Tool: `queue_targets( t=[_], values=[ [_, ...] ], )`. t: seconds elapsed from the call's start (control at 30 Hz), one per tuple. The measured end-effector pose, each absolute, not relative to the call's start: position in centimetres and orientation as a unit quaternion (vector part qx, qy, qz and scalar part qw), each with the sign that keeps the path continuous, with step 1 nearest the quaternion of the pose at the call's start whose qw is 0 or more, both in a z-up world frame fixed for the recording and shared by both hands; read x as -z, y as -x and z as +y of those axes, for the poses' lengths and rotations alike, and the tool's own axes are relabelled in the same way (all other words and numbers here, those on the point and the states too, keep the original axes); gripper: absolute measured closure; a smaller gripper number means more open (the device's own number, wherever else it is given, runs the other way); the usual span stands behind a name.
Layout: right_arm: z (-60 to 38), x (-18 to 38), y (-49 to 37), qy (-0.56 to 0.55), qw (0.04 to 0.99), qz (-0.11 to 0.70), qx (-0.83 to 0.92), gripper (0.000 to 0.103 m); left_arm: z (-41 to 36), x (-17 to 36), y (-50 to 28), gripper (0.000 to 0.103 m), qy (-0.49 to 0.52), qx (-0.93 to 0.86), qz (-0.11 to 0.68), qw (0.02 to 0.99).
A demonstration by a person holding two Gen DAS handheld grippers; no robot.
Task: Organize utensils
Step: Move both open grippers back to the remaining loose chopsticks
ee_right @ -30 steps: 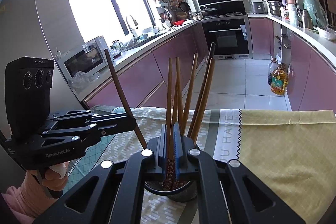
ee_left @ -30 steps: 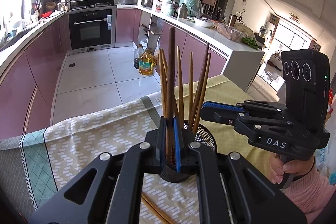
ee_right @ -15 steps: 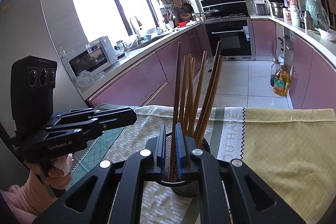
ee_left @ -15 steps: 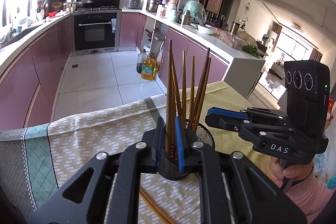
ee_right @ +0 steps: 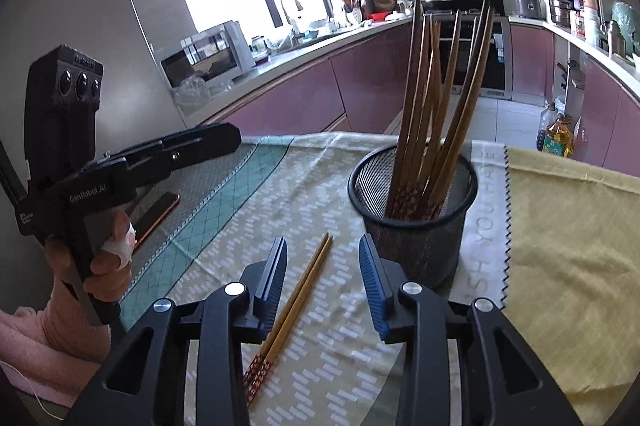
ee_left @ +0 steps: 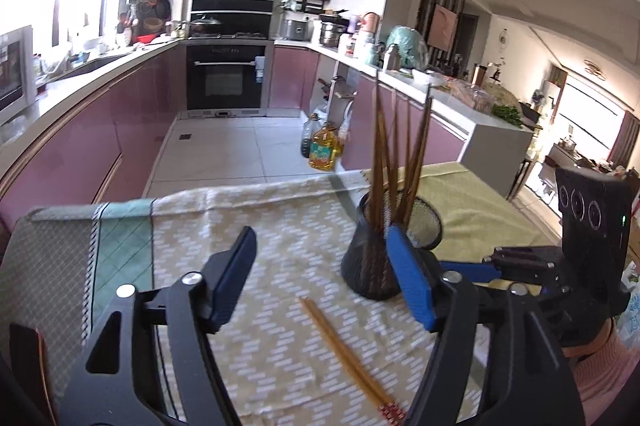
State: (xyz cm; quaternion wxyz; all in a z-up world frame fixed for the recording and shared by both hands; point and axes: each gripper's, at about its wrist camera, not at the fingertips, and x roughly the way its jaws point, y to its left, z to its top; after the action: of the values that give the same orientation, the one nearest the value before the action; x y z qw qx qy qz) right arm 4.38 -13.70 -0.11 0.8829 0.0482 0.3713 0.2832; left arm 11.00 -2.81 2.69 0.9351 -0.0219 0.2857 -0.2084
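Both claws, left gripper [ee_left: 320, 278] and right gripper [ee_right: 323, 276], are apart and empty, so the chopsticks [ee_right: 430, 98] stand in the cup [ee_right: 414, 214] at 12 o'clock.

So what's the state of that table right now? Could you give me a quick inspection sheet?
Surface: table under a patterned beige-and-teal cloth, with a plain yellow cloth on one side.
Job's things: black wire-mesh cup standing upright, holding a bundle of brown wooden chopsticks; one loose pair of chopsticks lying flat on the cloth beside it.
Clutter: flat dark copper-edged slab, possibly a phone.
Grippers: left gripper open, empty; right gripper open, empty, its fingers either side of the loose pair.
Cables: nothing seen.
Surroundings: kitchen with mauve cabinets, black built-in oven, bright window.
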Motion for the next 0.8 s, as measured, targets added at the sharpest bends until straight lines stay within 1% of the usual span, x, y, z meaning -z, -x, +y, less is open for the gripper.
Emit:
queue_targets(
  t=[0.23,0.3,0.33,0.57,0.8],
  values=[
    [-11.0,4.7,-3.8,-0.029,0.860,0.425,-0.279,0.066,-1.2,1.3,-9.7,0.030,0.005,0.162,0.325,0.932],
    [-10.5,5.3,-3.8,-0.021,0.860,0.431,-0.272,0.066,-1.0,2.4,-9.3,0.025,-0.001,0.151,0.334,0.930],
    [-10.3,5.5,-3.8,-0.019,0.859,0.434,-0.270,0.066,-0.9,2.8,-9.2,0.023,-0.005,0.146,0.337,0.930],
    [-9.6,6.0,-3.4,-0.015,0.857,0.440,-0.269,0.066,-0.8,4.9,-8.3,0.023,-0.018,0.134,0.353,0.926],
    [-8.5,5.8,-3.0,0.013,0.861,0.435,-0.262,0.065,-1.0,5.7,-8.1,0.022,-0.013,0.135,0.366,0.921]
  ],
)
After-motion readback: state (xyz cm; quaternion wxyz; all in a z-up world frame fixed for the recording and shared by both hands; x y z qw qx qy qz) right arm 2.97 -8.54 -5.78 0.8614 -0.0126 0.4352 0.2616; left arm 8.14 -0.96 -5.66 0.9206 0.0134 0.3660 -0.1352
